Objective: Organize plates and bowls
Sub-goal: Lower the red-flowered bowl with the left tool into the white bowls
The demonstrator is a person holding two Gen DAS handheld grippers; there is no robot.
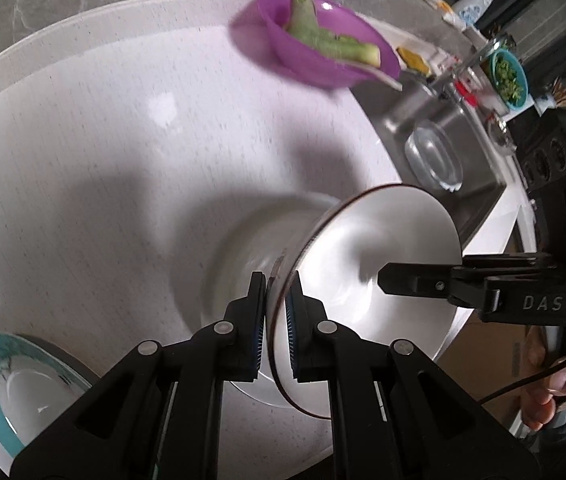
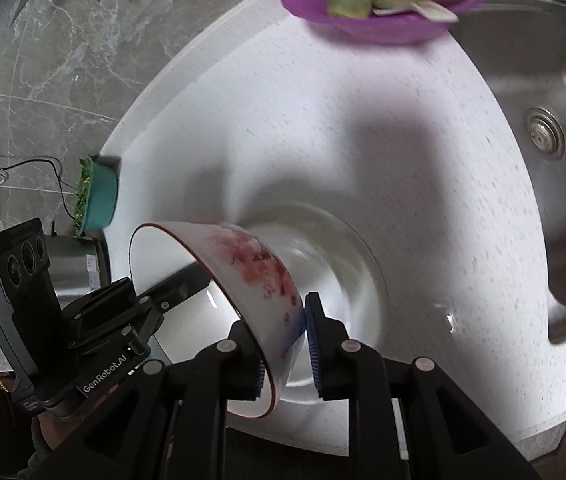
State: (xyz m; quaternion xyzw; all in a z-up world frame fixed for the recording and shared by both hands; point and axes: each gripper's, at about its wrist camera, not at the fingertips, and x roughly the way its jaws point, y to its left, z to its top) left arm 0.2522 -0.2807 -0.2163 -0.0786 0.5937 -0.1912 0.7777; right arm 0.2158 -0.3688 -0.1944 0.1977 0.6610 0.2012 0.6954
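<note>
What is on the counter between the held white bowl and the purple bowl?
Nothing: between the white bowl and the purple bowl the white counter is bare apart from shadows, which both wrist views show.

The left gripper [image 1: 275, 312] pinches the rim of a white dark-edged ceramic bowl [image 1: 375, 280]; the right gripper [image 1: 383, 276] reaches inside it.

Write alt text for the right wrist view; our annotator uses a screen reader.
Both grippers grip one white bowl with red markings by its rim, tilted above a clear glass bowl on a white counter. A purple bowl of green vegetable pieces sits at the far edge, a steel sink on the right.
</note>
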